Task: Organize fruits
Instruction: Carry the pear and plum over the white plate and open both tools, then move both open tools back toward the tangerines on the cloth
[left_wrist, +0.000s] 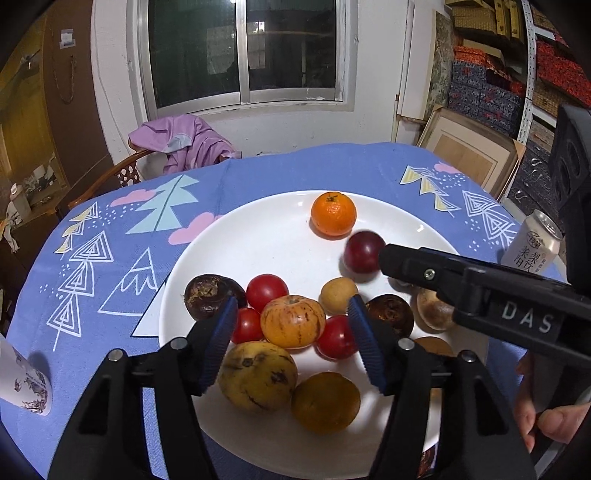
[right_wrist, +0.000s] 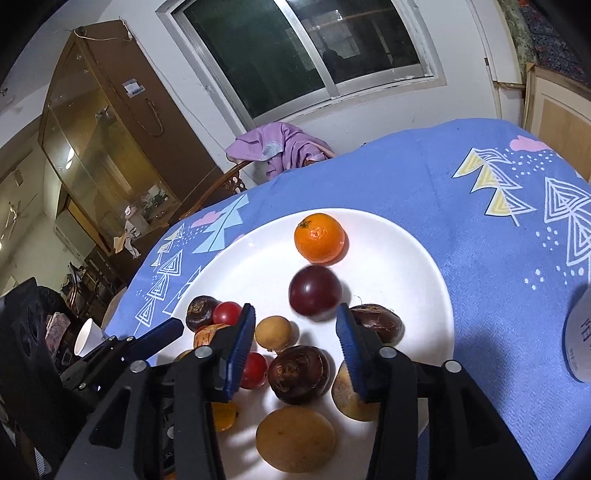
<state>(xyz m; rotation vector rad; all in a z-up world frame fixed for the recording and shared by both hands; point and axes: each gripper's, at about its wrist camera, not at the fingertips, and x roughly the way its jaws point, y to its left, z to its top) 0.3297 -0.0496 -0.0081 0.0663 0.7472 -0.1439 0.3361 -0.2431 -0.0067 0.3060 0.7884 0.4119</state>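
- A paper cup (left_wrist: 27, 384) is sitting at the far left edge of the counter (left_wrist: 258, 173), on the blue cloth printed with trees and clouds.
- A white plate (left_wrist: 258, 236) is lying on that cloth, carrying all the fruit.
- The left tool (left_wrist: 291, 325) is hovering low over the near cluster of fruit with its blue pads (left_wrist: 221, 339) standing well apart; nothing is being pinched, and I cannot tell whether the pads are brushing anything.
- Between and just ahead of those pads, a striped orange fruit (left_wrist: 293, 321) is sitting with red tomatoes (left_wrist: 266, 292) touching it on both sides.
- A dark brown fruit (left_wrist: 210, 297) is resting just left of the left pad, and a spotted yellow fruit (left_wrist: 257, 376) and a dull orange fruit (left_wrist: 325, 402) are lying nearer the lens.
- A small tan fruit (left_wrist: 337, 291) is sitting just beyond the right pad.
- A tangerine (left_wrist: 333, 213) is standing alone toward the far side of the plate, well apart from the cluster.
- A dark red plum (left_wrist: 364, 252) is looking motion-blurred just near the tangerine, free of both tools.
- The right tool (right_wrist: 295, 339) is pointing at the plum from behind, its jaws apart and gripping nothing; the plum is lying just beyond the tips, in line with the gap.
- In the right wrist view, another dark brown fruit (right_wrist: 299, 373) is lying between the right tool's fingers, lower down, untouched as far as I can tell.
- A drink can (left_wrist: 532, 243) is standing at the right edge of the counter.
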